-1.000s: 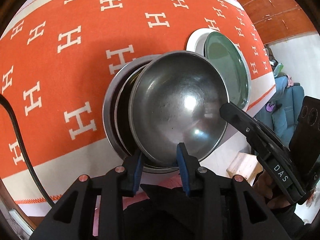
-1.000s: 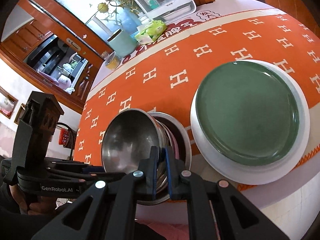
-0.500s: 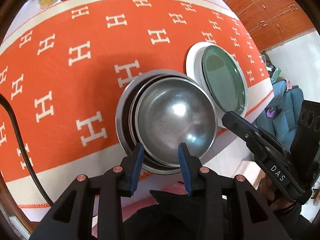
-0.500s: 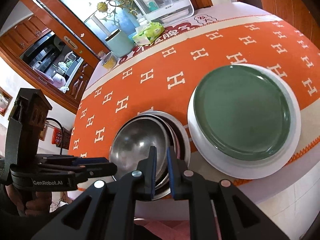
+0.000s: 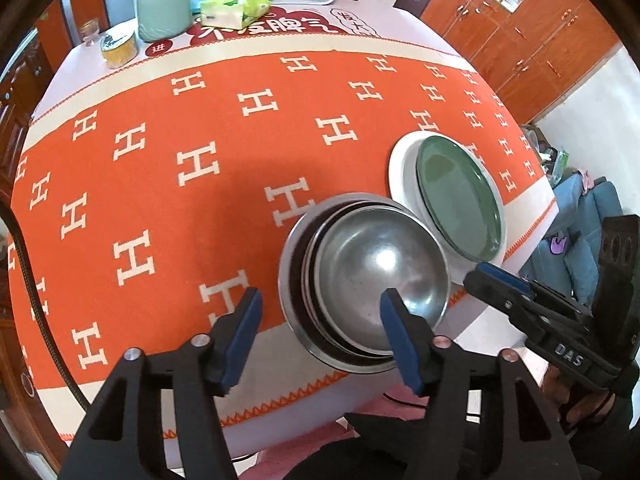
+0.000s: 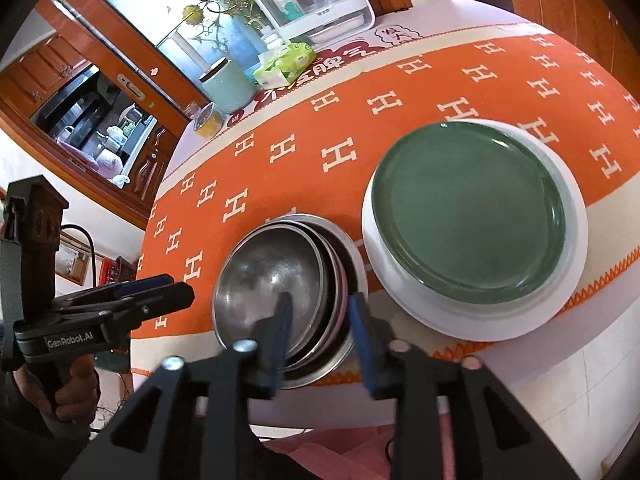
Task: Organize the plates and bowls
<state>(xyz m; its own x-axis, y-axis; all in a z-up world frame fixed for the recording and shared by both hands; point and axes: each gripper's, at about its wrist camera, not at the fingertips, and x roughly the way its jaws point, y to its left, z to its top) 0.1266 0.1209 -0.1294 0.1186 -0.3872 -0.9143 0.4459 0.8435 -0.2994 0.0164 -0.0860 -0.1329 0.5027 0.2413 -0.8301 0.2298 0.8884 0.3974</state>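
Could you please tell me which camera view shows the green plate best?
The right wrist view: the green plate lies nearly face-on there, its whole rim visible on the white plate. The left wrist view shows the same plate squeezed toward the edge and foreshortened, behind the stacked bowls.

Round table (image 5: pixel 472 364) under an orange cloth (image 5: pixel 168 200) patterned with white H shapes, cream-bordered. Near the front edge, a nest of steel bowls (image 5: pixel 372 276), smallest uppermost. Just beside it on the right, a white plate (image 5: pixel 400 168) carrying a green plate (image 5: pixel 460 196). Along the far edge: pale green canister (image 5: pixel 164 10), tissue pack (image 5: pixel 236 8), small yellow jar (image 5: pixel 118 46), white appliance with clear lid (image 6: pixel 316 4)
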